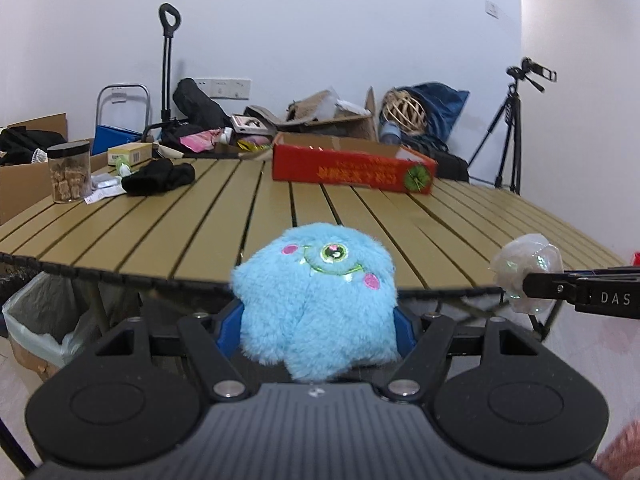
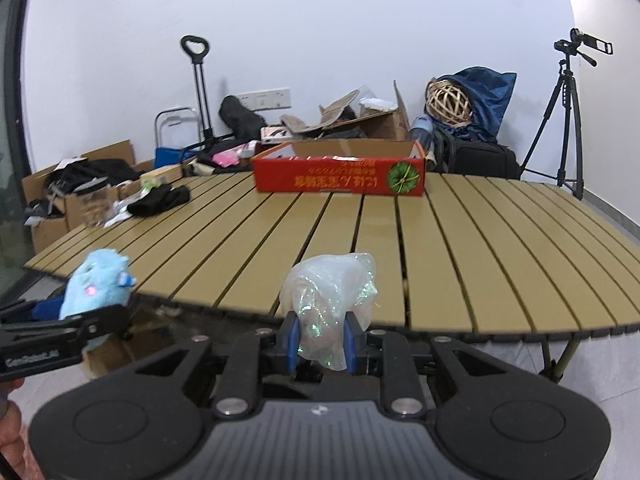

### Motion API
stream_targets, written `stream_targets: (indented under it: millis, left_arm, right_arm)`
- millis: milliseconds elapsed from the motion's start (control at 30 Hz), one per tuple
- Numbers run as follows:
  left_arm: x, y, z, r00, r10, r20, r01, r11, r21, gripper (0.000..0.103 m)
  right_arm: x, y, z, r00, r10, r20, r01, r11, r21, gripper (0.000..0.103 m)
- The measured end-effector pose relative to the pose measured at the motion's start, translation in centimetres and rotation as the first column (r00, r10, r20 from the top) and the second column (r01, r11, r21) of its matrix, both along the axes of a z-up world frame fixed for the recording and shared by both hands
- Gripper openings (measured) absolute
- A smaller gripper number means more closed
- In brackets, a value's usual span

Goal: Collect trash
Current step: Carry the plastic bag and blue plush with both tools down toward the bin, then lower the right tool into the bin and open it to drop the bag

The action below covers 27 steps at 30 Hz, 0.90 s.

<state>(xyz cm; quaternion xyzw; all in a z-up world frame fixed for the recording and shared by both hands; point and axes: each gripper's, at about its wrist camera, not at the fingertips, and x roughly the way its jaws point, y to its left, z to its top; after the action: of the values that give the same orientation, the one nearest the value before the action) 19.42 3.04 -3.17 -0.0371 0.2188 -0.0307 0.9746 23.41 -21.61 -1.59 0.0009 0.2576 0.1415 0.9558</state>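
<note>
The box (image 2: 339, 174) sits on the table (image 2: 460, 240) at its far edge, middle. The jar (image 1: 69, 172) and cloth (image 1: 158, 177) lie far left on the table. Behind it, clutter lines the wall; a tripod (image 2: 566, 120) stands right. The bin (image 1: 44, 320) sits below the table's near-left edge.

Both views are evenly and brightly lit by soft, diffuse indoor light; the white wall (image 1: 320, 20) is rendered without hard shadows. A mild sheen is seen on the slats of the tabletop (image 2: 400, 240). Strong fisheye bending is shown: the tabletop edge is curved, and dark vignetting is found in the corners. The far clutter is kept fairly sharp in the left wrist view. In the right wrist view, motion blur is noticed on the plush (image 2: 100, 284) and the jar (image 2: 94, 208) at left. Small iridescent glints are caught on the wrapper (image 2: 332, 300).
</note>
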Motion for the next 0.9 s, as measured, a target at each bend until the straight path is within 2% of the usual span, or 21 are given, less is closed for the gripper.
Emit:
stream_targets:
  millis: [200, 400, 900]
  left_arm:
    - [-2.6, -0.9, -1.6, 0.999, -0.026, -0.046, 0.028, 0.999, 0.032, 0.072]
    - [-4.4, -1.4, -3.8, 0.991, -0.042, -0.126, 0.049, 0.997, 0.059, 0.072]
    - [-5.6, -0.8, -7.8, 0.951, -0.027, -0.309, 0.045, 0.998, 0.05, 0.072]
  right_arm:
    - [-3.1, 0.1, -1.9, 0.998, 0.04, -0.047, -0.04, 0.999, 0.0, 0.021]
    - [-5.0, 0.5, -4.6, 0.989, 0.073, -0.131, -0.073, 0.997, 0.0, 0.021]
    - [-6.7, 1.8, -10.5, 0.938, 0.101, -0.331, -0.111, 0.994, -0.012, 0.021]
